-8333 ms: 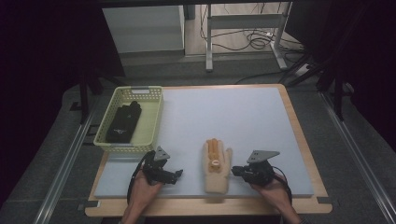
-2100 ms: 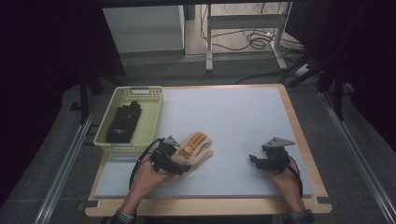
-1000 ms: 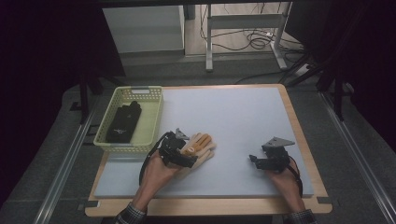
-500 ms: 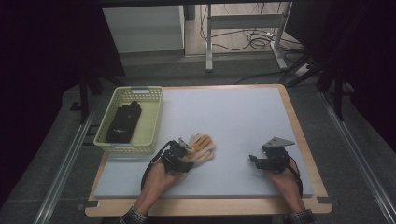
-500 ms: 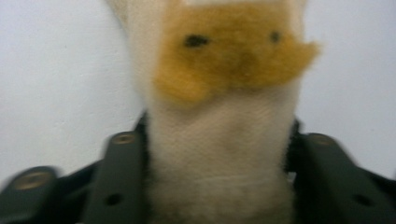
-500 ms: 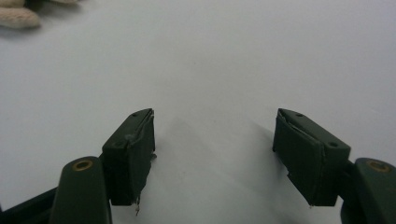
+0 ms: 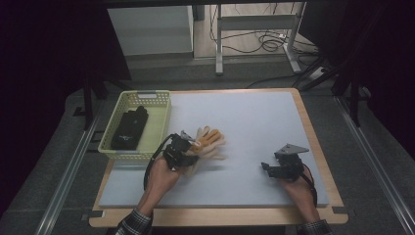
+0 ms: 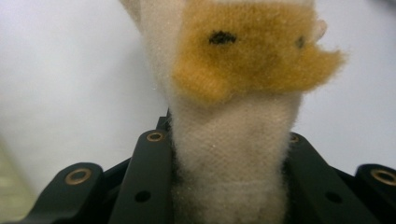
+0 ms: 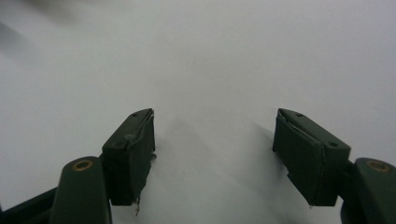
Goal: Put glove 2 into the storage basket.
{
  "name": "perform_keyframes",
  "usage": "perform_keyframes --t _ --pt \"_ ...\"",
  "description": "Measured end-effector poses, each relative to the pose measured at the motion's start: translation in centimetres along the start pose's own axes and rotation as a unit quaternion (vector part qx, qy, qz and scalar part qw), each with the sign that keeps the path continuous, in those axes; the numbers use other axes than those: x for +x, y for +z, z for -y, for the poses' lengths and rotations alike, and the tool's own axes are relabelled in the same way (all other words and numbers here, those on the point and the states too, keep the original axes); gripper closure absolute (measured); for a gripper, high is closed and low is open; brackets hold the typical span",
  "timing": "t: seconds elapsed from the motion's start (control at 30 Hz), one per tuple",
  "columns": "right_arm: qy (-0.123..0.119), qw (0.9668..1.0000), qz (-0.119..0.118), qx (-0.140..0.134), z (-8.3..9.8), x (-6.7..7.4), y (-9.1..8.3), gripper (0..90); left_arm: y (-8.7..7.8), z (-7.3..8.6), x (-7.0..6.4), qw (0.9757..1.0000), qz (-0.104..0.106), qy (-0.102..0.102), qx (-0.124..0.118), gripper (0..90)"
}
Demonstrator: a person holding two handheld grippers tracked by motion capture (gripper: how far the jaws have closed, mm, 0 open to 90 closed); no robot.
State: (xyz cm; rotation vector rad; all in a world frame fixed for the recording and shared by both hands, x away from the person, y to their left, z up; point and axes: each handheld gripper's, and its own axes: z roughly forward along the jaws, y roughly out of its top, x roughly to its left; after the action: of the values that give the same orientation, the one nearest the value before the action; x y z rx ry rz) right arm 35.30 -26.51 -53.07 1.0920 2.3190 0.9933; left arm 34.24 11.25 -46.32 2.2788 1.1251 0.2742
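A cream work glove [image 7: 211, 139] with an orange-brown palm lies fingers-out on the white mat, left of centre. My left gripper [image 7: 188, 150] holds its cuff end. In the left gripper view the cream knit cuff [image 8: 233, 140] is squeezed between the two black jaws, whose gap [image 8: 224, 154] it fills; the jaws have just been closing on it. My right gripper [image 7: 268, 169] rests low over the mat at the right, apart from the glove. Its jaws [image 9: 215, 154] stand open over bare mat with nothing between them.
A yellow-green basket [image 7: 160, 122] sits at the mat's left edge, just behind the left hand, with a dark glove-like item [image 7: 129, 128] inside. The white mat [image 7: 254, 112] covers a wooden-edged table [image 7: 313, 142]. Cables and metal frame legs stand beyond the far edge.
The left gripper's jaws have shut on the glove's cuff, and the glove has shifted slightly away and up with that hand. The right gripper has stayed put.
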Motion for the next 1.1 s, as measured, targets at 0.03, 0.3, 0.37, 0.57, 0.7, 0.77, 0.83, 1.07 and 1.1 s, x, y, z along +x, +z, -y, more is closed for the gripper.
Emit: perform_keyframes --t 0.03,0.3,0.37,0.57,0.7,0.77,0.83,1.07,1.1 --pt "0.000 1.0000 0.000 0.000 0.0 0.0 0.0 29.1 -0.6 -0.4 0.4 1.0000 -0.006 -0.004 -0.004 70.4" --pt "0.000 1.0000 0.000 0.000 0.0 0.0 0.0 29.1 -5.4 -2.4 5.3 0.9972 -0.053 -0.048 -0.022 70.8" --pt "0.000 1.0000 0.000 0.000 0.0 0.0 0.0 29.1 -6.4 -2.6 6.7 0.9953 -0.068 -0.063 -0.031 72.1" --pt "0.000 1.0000 0.000 -0.001 0.0 0.0 0.0 29.1 -8.6 -2.4 11.5 0.9866 -0.112 -0.113 -0.037 75.2" --pt "0.000 1.0000 0.000 -0.001 0.0 0.0 0.0 29.1 -9.1 -1.7 14.7 0.9794 -0.122 -0.154 -0.046 77.2" --pt "0.000 1.0000 0.000 -0.001 0.0 0.0 0.0 29.1 -9.2 -1.3 15.9 0.9761 -0.128 -0.168 -0.051 77.5" --pt "0.000 1.0000 0.000 -0.001 0.0 0.0 0.0 29.1 -9.0 -1.1 17.0 0.9722 -0.134 -0.183 -0.057 77.6" --pt "0.000 1.0000 0.000 -0.001 0.0 0.0 0.0 29.1 -5.1 -0.5 19.3 0.9655 -0.120 -0.225 -0.055 77.6" --pt "0.000 1.0000 0.000 -0.001 0.0 0.0 0.0 29.1 -4.5 -0.4 19.4 0.9653 -0.116 -0.228 -0.054 77.6"
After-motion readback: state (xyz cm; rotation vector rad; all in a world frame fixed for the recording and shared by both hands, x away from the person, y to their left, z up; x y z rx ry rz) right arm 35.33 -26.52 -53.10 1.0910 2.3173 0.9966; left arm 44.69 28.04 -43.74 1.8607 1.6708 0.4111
